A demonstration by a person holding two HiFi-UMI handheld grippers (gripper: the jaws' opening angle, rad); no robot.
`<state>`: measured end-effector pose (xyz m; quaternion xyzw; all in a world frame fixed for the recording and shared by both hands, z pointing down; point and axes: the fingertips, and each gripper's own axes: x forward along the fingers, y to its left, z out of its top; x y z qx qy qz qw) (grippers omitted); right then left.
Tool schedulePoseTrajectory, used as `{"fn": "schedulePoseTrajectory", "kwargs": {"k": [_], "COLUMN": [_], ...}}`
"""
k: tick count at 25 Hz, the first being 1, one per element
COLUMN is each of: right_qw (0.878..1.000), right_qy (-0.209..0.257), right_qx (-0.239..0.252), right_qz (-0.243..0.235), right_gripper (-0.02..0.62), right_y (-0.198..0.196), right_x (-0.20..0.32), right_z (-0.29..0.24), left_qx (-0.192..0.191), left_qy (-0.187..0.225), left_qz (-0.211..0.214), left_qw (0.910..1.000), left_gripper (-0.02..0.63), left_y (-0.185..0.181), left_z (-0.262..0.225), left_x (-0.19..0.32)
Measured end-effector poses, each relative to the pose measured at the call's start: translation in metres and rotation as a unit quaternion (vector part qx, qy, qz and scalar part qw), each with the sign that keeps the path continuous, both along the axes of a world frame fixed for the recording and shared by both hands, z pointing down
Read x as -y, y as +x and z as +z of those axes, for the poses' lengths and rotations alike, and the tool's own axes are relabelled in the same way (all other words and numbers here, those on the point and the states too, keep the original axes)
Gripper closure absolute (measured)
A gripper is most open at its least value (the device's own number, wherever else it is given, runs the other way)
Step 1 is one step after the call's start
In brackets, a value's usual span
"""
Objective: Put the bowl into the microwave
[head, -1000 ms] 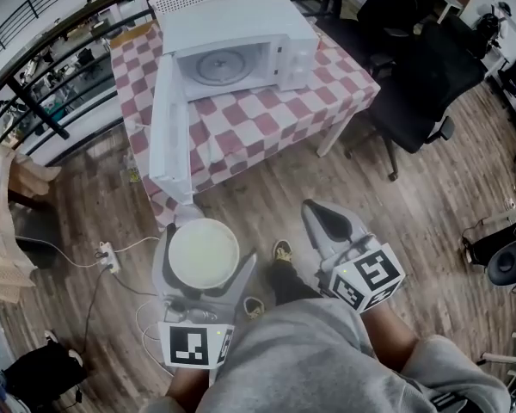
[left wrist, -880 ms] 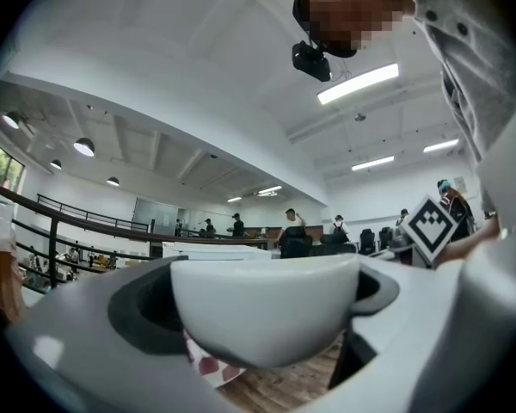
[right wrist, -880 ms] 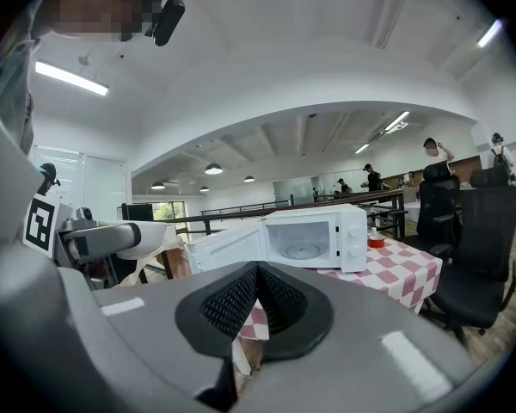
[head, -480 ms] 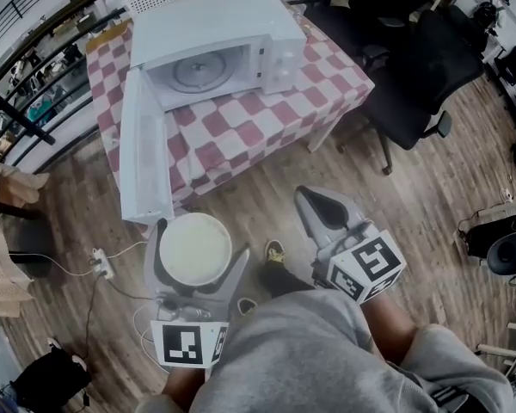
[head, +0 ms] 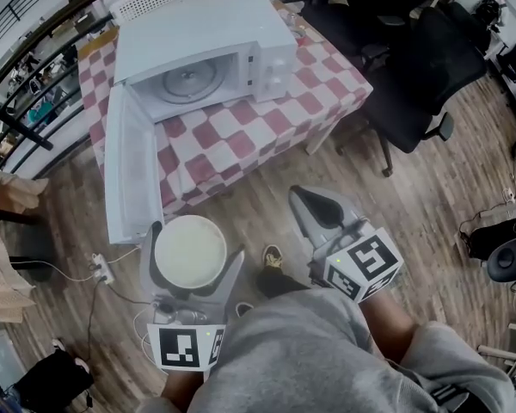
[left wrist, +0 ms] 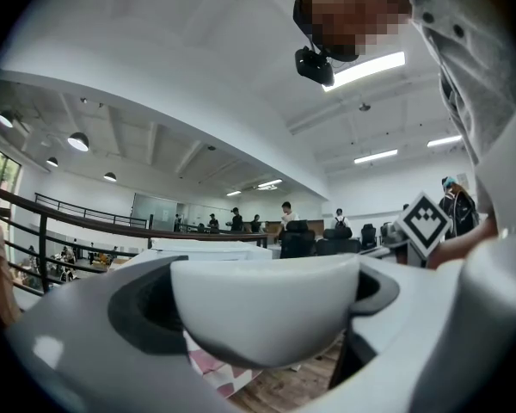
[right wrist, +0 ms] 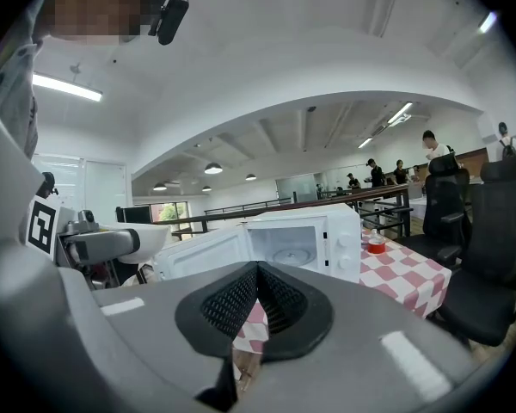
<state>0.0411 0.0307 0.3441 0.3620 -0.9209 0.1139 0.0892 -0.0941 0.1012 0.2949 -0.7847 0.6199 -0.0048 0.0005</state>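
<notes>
My left gripper (head: 190, 249) is shut on a white bowl (head: 190, 251), held upright over the wooden floor in front of the table; the left gripper view shows the bowl (left wrist: 267, 308) clamped between the two jaws. The white microwave (head: 198, 33) stands on the checkered table with its door (head: 127, 175) swung wide open to the left and its glass turntable (head: 189, 77) bare. My right gripper (head: 321, 203) is shut with nothing in it, to the right of the bowl. The right gripper view looks at the open microwave (right wrist: 305, 241).
The red-and-white checkered tablecloth (head: 267, 119) hangs over the table edge toward me. Black office chairs (head: 417, 76) stand to the right. A railing (head: 34, 67) runs behind the table at the left. A power strip and cables (head: 103, 265) lie on the floor.
The table and microwave have come nearer and shifted left in the head view. Both grippers keep their places, the bowl still held in the left one.
</notes>
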Motion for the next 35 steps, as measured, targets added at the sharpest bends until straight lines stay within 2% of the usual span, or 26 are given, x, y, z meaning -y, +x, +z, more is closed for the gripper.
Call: {"fn": "schedulePoseTrajectory", "kwargs": {"k": [19,35], "right_qw": [1.0,0.999], "right_qy": [-0.009,-0.005], "right_qx": [0.014,0.039], "right_qz": [-0.022,-0.034], "right_gripper": [0.598,0.598], "right_y": [0.036,0.05], "right_x": [0.048,0.067], "right_z": [0.012,0.011], "left_qx": [0.017,0.031], "left_qy": [-0.005,0.009], "left_qz": [-0.019,-0.041], "left_qw": [0.9997,0.9987], "left_gripper": [0.08,0.08], "left_y": [0.039,0.055], "left_z": [0.002,-0.01], "left_x": [0.051,0.069]}}
